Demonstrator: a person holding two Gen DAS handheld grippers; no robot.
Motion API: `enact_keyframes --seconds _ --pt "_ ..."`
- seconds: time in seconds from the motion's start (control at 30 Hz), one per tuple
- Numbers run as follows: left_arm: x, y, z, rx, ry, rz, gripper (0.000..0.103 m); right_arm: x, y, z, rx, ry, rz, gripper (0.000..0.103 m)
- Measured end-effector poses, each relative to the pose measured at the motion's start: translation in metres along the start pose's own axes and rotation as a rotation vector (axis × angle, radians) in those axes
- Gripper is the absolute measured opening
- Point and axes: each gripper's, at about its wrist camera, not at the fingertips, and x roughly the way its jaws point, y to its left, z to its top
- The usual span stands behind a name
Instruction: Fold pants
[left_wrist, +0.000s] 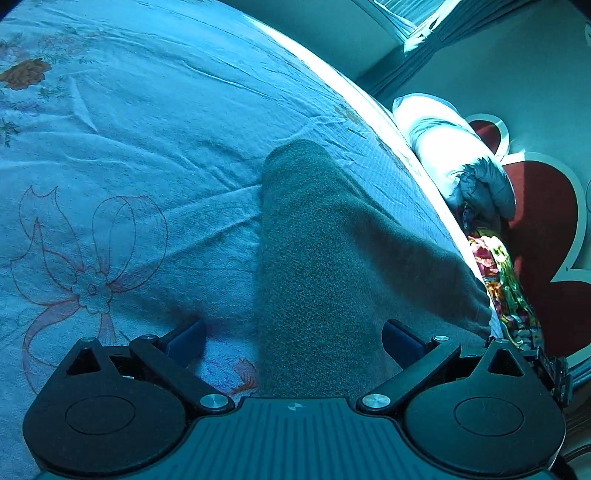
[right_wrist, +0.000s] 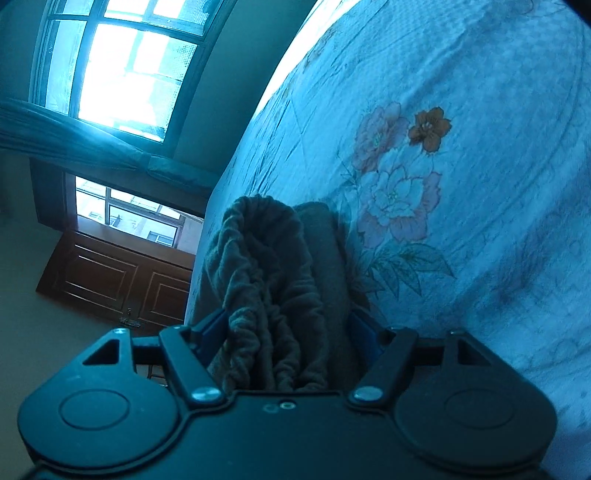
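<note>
No readable text, labels, brands or numbers in either wrist view, only printed flowers on the pale blue floral bedsheet (left_wrist: 147, 147), upper left and lower left of frame

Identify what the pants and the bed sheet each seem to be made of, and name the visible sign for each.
Pants: probably a soft fleece or brushed knit, matte grey-brown; the surface looks fuzzy and the bunched waistband shows gathered ribs.
Bed sheet: likely thin woven cotton or a blend, matte, pale with printed flowers; it holds fine sharp creases. The blue cast leaves true colours uncertain.
</note>
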Motion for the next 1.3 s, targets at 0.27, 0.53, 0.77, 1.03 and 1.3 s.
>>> enact_keyframes --seconds 0.27,0.53,0.77,1.03,1.3 --pt "0.022 -0.001 0.010 -0.033 0.003 -0.067 0.053 0.015 0.005 0.005 -0.044 0.062 0.019 0.056" --pt "0.006 -0.002 0.009 -0.047 -0.068 -0.131 0.025 0.006 0.039 0.007 -0.151 0.047 0.006 0.032" --pt "-0.021 -0.008 0.053 -0.009 -0.140 -0.146 0.025 0.035 0.092 0.045 -0.258 0.050 0.068 0.031" --pt "0.001 0.012 0.151 0.042 -0.191 -0.068 0.025 0.131 0.120 0.123 -0.269 0.064 0.133 0.031" --pt "0.072 0.065 0.150 0.016 -0.158 -0.026 0.057 0.178 0.053 0.119 -0.160 0.074 -0.063 0.049"
